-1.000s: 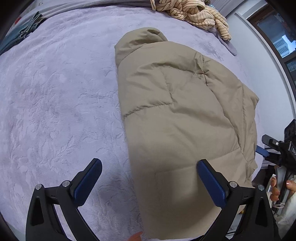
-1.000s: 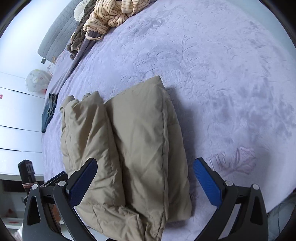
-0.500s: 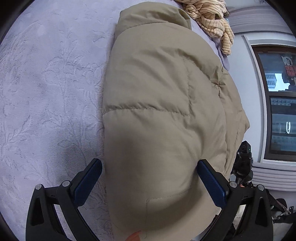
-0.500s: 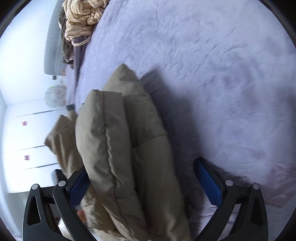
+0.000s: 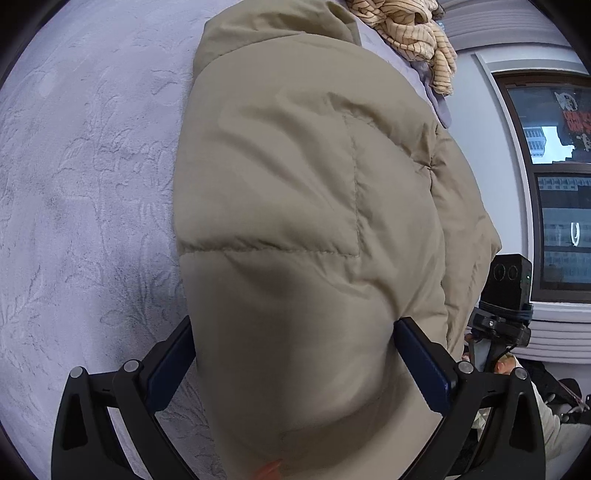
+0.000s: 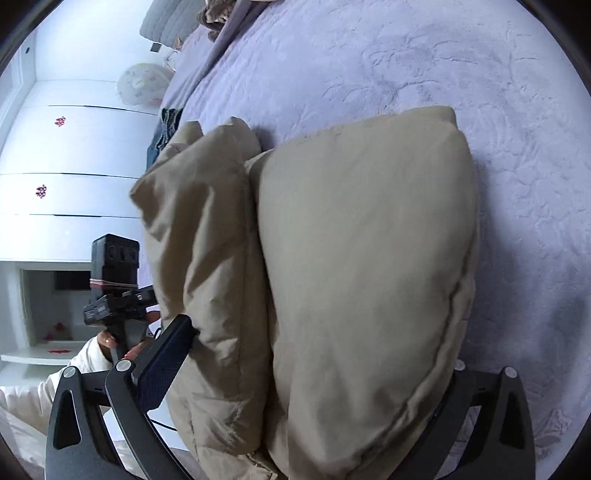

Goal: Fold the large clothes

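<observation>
1. Two tongs straddle the near end of one puffy tan jacket [image 5: 295, 192], which lies folded lengthwise on the lavender bed [image 5: 81, 192].
2. Left tongs [image 5: 291, 365] have their blue pads spread wide, one on each flank of the jacket's near end; the padding bulges between them and both pads seem to touch or nearly touch fabric, without visible squeezing.
3. Right tongs [image 6: 310, 373] are likewise apart: the left pad [image 6: 162, 363] sits beside the thinner folded layer, while the right pad is hidden under the thick lobe, so I cannot tell whether it bears on cloth.
4. In the right wrist view the jacket [image 6: 354, 258] shows as two stacked lobes with a deep crease between them, near the bed's edge.
5. Judged step: gathering the near end to bring it over toward the hood end.
6. Risks, as I judge them:
   - Slick shell over springy fill could slide out of a shallow bite, letting the end drop.
   - Catching only the top lobe could peel the layers apart and undo the lengthwise fold.
   - Uneven lifting between the two sides could skew the crease.
   - The striped garment [image 5: 413, 33] heaped just past the hood could be bumped or covered.
</observation>
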